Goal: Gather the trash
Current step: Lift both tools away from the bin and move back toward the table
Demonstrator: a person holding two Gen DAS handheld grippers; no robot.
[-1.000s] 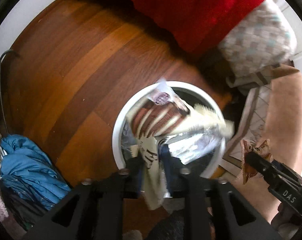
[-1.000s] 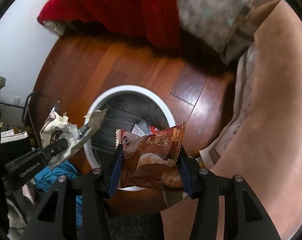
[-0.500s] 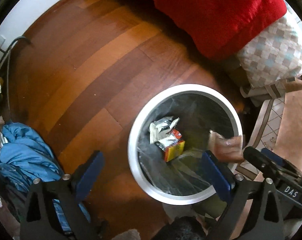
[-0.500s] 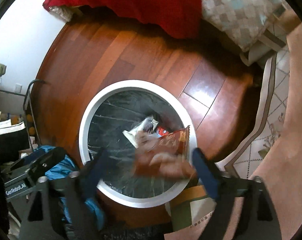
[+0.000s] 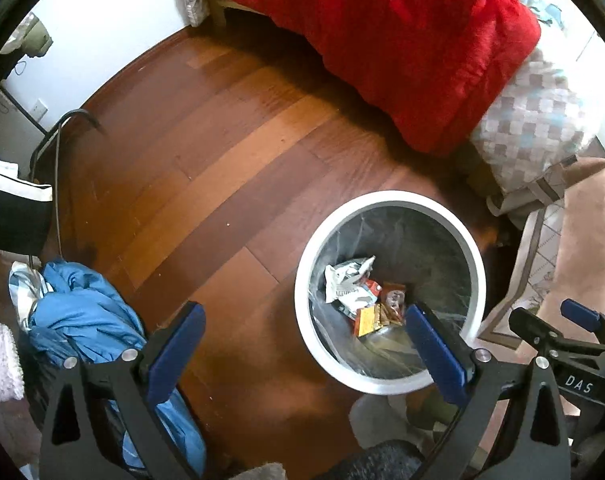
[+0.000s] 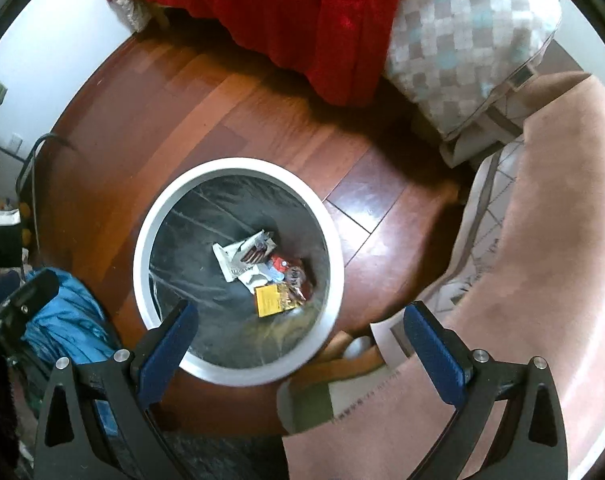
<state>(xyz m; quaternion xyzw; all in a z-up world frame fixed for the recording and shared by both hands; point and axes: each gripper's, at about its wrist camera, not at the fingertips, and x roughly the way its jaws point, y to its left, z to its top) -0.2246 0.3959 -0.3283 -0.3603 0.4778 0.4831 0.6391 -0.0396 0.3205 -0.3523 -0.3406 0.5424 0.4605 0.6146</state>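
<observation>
A round white bin (image 5: pixel 386 196) with a clear liner stands on the wood floor; it also shows in the right wrist view (image 6: pixel 238 164). Inside lie a white crumpled wrapper (image 5: pixel 346 280), a brown snack packet (image 5: pixel 394 300) and a yellow-and-red packet (image 5: pixel 366 320); the right wrist view shows the white wrapper (image 6: pixel 242 256) and the packets (image 6: pixel 278 292). My left gripper (image 5: pixel 306 344) is open and empty above the bin's near left edge. My right gripper (image 6: pixel 298 340) is open and empty above the bin's near right edge.
A red blanket (image 5: pixel 402 40) and a checked quilt (image 5: pixel 534 128) hang off a bed at the back. Blue clothing (image 5: pixel 82 320) lies on the floor at the left. A pink rug (image 6: pixel 542 280) lies at the right. A black cable (image 5: pixel 58 160) runs at the left.
Both grippers opened and let go of their wrappers, which dropped into the bin. Both grippers have since risen away from the bin.
</observation>
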